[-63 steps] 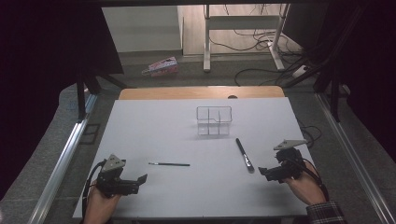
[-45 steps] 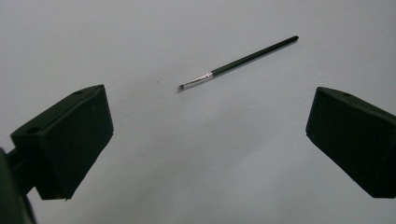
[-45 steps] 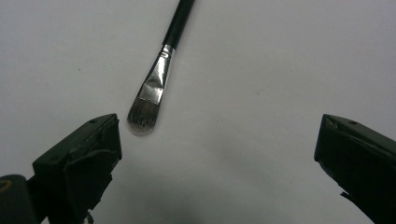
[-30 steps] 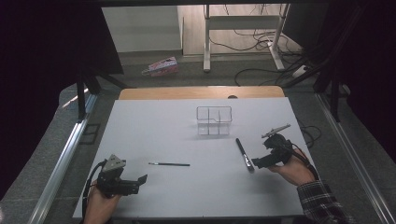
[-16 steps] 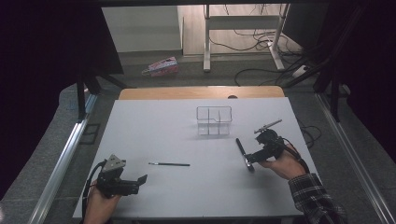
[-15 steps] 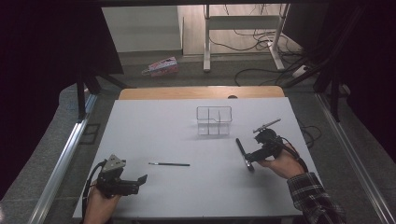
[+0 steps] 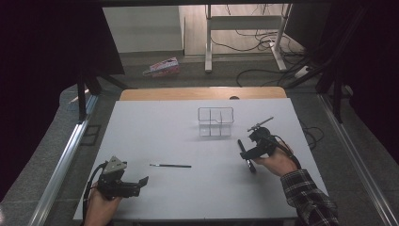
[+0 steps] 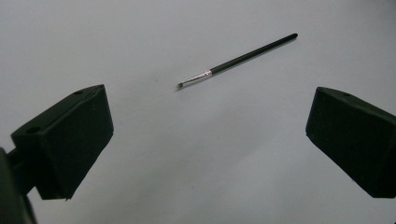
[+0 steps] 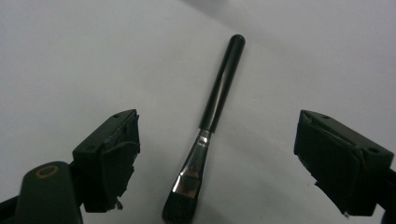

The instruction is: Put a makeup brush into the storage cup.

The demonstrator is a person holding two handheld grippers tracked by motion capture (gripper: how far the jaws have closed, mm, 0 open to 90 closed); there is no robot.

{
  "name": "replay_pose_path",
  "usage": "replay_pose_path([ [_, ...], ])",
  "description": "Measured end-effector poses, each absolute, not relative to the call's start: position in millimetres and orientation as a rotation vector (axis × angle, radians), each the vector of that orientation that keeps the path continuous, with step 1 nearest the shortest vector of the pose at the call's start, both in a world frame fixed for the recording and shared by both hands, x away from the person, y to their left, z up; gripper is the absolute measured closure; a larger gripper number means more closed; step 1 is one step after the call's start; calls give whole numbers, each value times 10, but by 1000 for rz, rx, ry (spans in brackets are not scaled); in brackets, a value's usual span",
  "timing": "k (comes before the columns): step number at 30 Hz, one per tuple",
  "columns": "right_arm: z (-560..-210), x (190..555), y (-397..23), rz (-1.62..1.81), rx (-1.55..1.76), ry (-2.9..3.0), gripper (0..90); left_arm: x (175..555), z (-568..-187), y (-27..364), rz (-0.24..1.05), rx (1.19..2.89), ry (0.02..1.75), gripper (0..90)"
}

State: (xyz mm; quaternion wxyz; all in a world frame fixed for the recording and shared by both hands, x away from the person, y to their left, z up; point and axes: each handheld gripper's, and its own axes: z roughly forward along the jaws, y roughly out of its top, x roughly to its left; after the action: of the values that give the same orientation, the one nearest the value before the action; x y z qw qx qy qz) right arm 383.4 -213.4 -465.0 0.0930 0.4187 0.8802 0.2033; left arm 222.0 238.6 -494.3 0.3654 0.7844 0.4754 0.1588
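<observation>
Squarely between the right gripper's [image 9: 212, 168] jaws, flat black brush [image 9: 210, 130] lying untouched on the white table [image 7: 155, 136], right of centre, just near of the clear compartment box [image 7: 215, 121]; jaws just closing yet wide and clear of the handle, so grasp, lift and likely placing all left to do. Further left, thin liner brush [image 8: 236, 59] flat and waiting ahead of the left gripper [image 7: 126, 184], spread wide and empty. Beyond the far edge, cabled floor and desk legs.

Right tongs [image 7: 245, 154] now astride brush [image 7: 247, 156]
</observation>
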Motion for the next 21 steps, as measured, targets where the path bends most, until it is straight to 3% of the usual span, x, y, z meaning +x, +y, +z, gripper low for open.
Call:
replay_pose_path([
  [21,-4763,3945,-1968,543,1245,2623,258,2209,-4938,2383,411,2027,1204,13],
])
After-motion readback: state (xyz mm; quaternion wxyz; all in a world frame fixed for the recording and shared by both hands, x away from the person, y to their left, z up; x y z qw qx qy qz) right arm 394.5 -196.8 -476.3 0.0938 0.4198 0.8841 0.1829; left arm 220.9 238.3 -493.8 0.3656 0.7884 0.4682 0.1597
